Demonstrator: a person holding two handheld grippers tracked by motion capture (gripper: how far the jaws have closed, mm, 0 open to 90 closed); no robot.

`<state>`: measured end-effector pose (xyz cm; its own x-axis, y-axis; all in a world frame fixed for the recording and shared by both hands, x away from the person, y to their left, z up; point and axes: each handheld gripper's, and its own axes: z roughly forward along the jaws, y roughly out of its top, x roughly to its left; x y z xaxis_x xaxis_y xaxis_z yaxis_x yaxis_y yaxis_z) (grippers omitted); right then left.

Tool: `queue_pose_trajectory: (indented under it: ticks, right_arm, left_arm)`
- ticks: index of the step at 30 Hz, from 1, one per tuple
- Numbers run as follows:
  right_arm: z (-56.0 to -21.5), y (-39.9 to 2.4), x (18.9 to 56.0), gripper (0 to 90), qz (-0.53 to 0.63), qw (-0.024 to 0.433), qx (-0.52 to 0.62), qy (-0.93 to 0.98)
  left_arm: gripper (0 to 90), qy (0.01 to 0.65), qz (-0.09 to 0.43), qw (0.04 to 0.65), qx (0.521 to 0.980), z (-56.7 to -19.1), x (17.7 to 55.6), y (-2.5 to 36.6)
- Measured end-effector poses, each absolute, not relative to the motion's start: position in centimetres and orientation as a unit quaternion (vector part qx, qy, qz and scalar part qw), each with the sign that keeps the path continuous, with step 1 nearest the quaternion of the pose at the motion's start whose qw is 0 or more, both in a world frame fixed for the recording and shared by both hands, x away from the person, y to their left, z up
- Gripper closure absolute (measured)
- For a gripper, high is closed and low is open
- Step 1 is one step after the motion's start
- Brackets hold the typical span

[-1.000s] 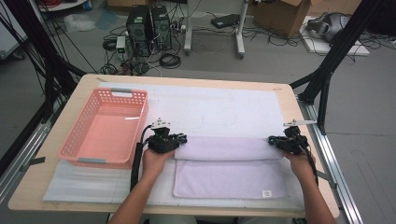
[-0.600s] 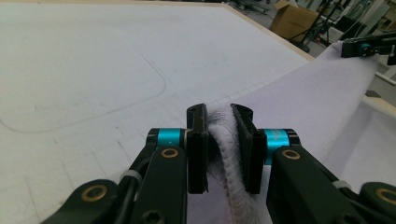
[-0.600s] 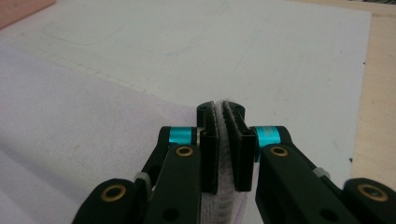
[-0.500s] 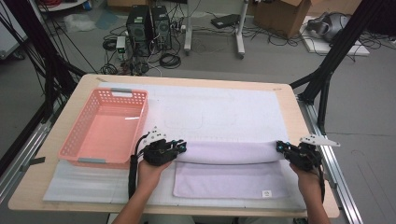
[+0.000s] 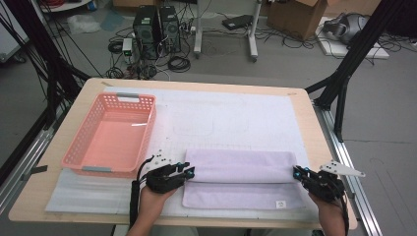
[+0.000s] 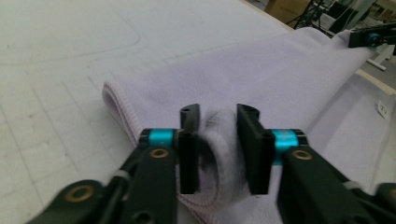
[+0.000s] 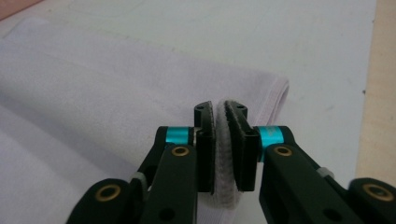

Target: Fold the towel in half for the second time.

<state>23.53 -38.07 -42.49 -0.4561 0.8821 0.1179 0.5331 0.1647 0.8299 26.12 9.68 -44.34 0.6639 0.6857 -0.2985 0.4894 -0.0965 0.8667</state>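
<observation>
A lavender towel (image 5: 241, 172) lies folded on the white mat, its upper layer drawn partway over the lower one. My left gripper (image 5: 189, 171) is at the fold's left end. In the left gripper view its jaws (image 6: 218, 112) have just been opening and stand apart, with a loose bulge of towel (image 6: 280, 70) between them. My right gripper (image 5: 296, 172) is at the fold's right end. Its jaws (image 7: 219, 108) have also just been opening a little, but the pads still pinch the towel's edge (image 7: 116, 79).
A pink plastic basket (image 5: 110, 140) stands empty on the left of the mat (image 5: 221, 118). The wooden table's right edge (image 5: 314, 128) runs close beside my right hand. Black frame legs, cables and computer boxes are on the floor beyond the table.
Both hands moved toward the near edge of the table, dragging the towel's upper layer farther over the lower one. The left jaws have spread apart.
</observation>
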Motion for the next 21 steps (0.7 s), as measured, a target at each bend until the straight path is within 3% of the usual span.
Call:
queue_pose_trajectory:
  ticks: [4,9,11,12,15,16,21]
  right_arm:
    - [-42.2,-38.5,22.8,60.9,0.44,0.204,0.491,0.724]
    - [-41.6,-38.3,22.5,50.7,0.45,0.209,0.489,0.717]
    - [-42.0,-38.0,22.9,50.1,0.444,0.209,0.486,0.723]
    - [-42.3,-37.8,23.1,53.5,0.436,0.208,0.486,0.728]
    - [-43.0,-37.3,23.6,77.6,0.402,0.201,0.489,0.747]
    - [-43.0,-37.4,23.6,85.7,0.401,0.2,0.488,0.749]
    - [-42.6,-38.1,22.8,87.3,0.413,0.199,0.482,0.747]
  left_arm:
    - [44.7,0.4,0.092,0.54,0.735,-44.3,25.9,10.0]
    - [44.7,0.395,0.084,0.528,0.747,-44.7,25.9,9.5]
    - [51.0,0.39,0.077,0.518,0.757,-45.0,25.9,9.1]
    - [56.1,0.388,0.077,0.511,0.763,-45.2,25.9,8.9]
    - [79.3,0.378,0.084,0.511,0.768,-45.1,25.5,8.5]
    - [80.3,0.375,0.087,0.508,0.77,-45.1,25.4,8.5]
    - [81.1,0.374,0.087,0.52,0.763,-44.8,24.8,8.8]
